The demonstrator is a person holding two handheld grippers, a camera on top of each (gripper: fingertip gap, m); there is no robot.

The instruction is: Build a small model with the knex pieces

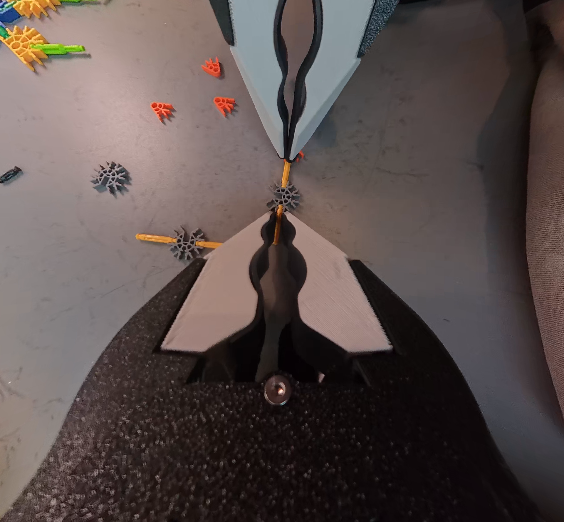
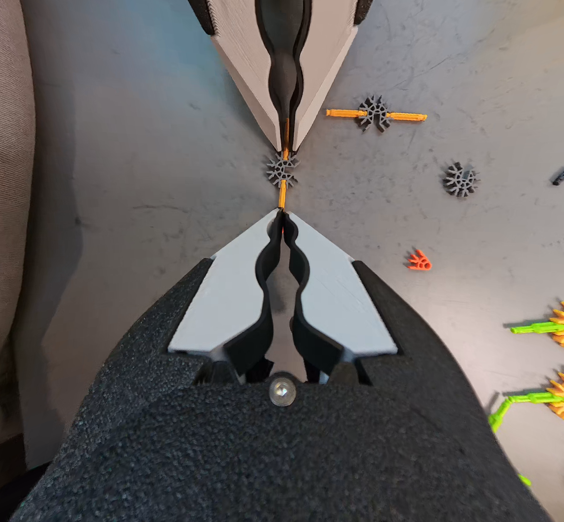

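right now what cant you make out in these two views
- Left wrist view: the orange piece behind the right tongs is mostly hidden by their tips.
- Right wrist view: the yellow connectors are cut off by the right edge.
- Both views: how far each orange rod runs inside the tongs is hidden by the pads.

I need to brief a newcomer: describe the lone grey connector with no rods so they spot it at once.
On the grey table, look to the right of the two meeting grippers in the right wrist view. Past the grey connector with two orange rods lies the bare grey connector: a snowflake shape with no rods attached.
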